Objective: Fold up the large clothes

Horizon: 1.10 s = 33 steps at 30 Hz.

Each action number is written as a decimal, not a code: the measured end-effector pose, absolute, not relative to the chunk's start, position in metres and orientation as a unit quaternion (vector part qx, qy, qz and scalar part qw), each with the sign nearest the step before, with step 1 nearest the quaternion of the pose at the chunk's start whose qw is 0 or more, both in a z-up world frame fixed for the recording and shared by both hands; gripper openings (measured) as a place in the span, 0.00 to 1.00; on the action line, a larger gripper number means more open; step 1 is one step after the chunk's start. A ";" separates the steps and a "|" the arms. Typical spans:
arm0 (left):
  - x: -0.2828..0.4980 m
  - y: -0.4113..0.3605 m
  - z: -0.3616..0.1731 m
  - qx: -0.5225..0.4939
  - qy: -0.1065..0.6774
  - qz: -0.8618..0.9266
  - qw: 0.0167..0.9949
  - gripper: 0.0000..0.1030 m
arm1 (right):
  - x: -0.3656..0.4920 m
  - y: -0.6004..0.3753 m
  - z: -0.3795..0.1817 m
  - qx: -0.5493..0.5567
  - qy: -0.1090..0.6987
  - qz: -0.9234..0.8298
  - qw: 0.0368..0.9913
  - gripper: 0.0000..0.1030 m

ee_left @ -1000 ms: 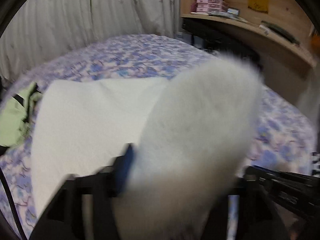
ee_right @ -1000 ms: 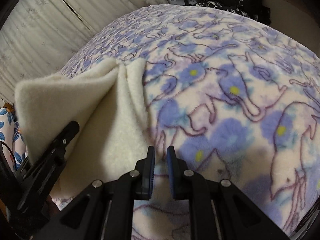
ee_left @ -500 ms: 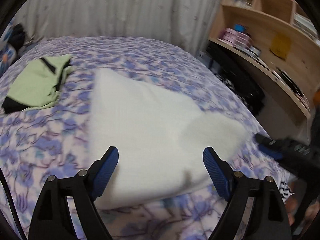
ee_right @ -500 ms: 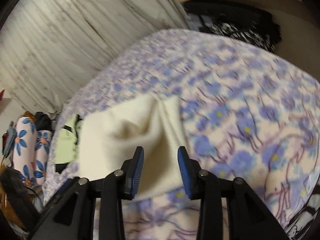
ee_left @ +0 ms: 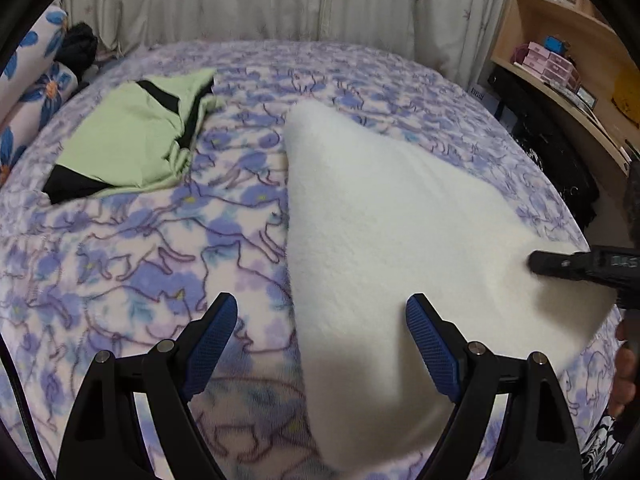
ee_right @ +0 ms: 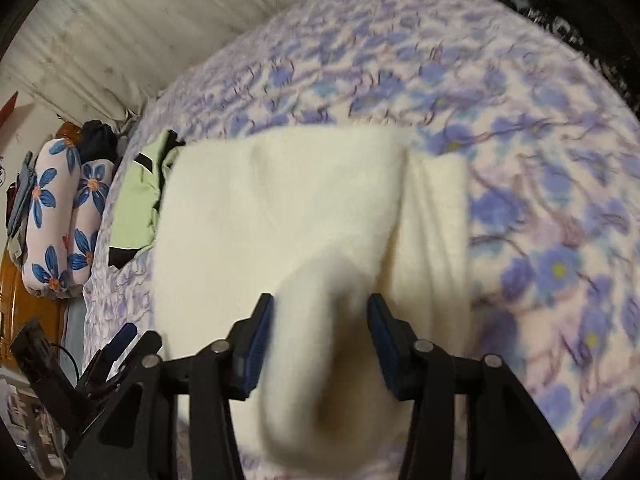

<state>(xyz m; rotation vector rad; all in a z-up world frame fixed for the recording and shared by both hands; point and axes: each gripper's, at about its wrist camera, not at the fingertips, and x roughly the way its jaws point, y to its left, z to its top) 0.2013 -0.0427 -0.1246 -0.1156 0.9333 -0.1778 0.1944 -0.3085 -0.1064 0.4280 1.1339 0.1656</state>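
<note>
Cream fleece garment (ee_left: 392,232) lies spread on the bed, over a blanket (ee_left: 132,256) printed with purple flowers and cat outlines. To its left, well apart, a light-green and black garment (ee_left: 132,140) lies bunched near the far side of the bed, and floral bolster pillows (ee_right: 60,216) sit beyond that at the bed's edge.

Over the cream garment's near left edge the left gripper (ee_left: 320,340) hangs with its blue pads spread wide and nothing between them; the fleece edge and the blanket show through the gap.

The right gripper (ee_right: 320,340) has a blurred, raised fold of the cream fleece between its blue pads. Its jaws have just been closing, and the pads sit against both sides of the fold. In the left wrist view this gripper comes in from the right over the garment's right corner (ee_left: 568,264), and part of a hand (ee_left: 626,368) shows at the right edge
</note>
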 end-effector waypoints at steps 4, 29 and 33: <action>0.212 -0.048 -0.129 -0.057 0.455 -0.115 0.881 0.75 | 0.190 -0.309 -0.112 0.178 0.520 0.082 0.831 0.19; 0.196 -0.118 -0.127 0.066 0.414 -0.173 0.891 0.60 | 0.134 -0.364 -0.118 0.193 0.460 0.036 0.866 0.28; 0.213 -0.102 -0.120 0.020 0.440 -0.200 0.875 0.63 | 0.147 -0.377 -0.101 0.225 0.433 0.040 0.872 0.46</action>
